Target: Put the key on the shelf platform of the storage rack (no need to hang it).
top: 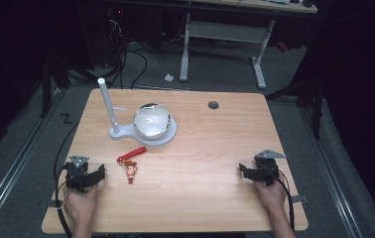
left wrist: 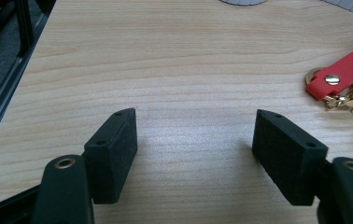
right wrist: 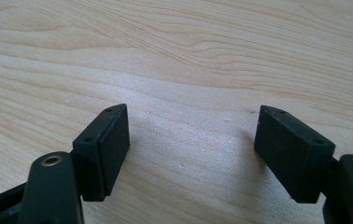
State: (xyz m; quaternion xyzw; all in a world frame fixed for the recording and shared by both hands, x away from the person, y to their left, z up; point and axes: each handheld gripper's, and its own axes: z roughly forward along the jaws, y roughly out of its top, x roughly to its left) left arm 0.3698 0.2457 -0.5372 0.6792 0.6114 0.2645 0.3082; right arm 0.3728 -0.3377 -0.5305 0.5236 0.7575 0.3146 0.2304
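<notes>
Resting near the front edge of the desk [top: 215,148], the left hand-held gripper [top: 87,177] and right hand-held gripper [top: 255,173] both stand wide open, holding nothing. The cowboy-figure keychain [top: 131,166] with red strap [left wrist: 347,70] lies just right of the left one; bare wood separates the two grippers.

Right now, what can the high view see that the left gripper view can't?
High view alone: the cowboy figure on the keychain, the silver bowl on its white stand, the white post, and the right claw. Left gripper view alone: the strap's gold rivet and chain up close. Both: the red strap, the open left claw and the wooden table.
</notes>
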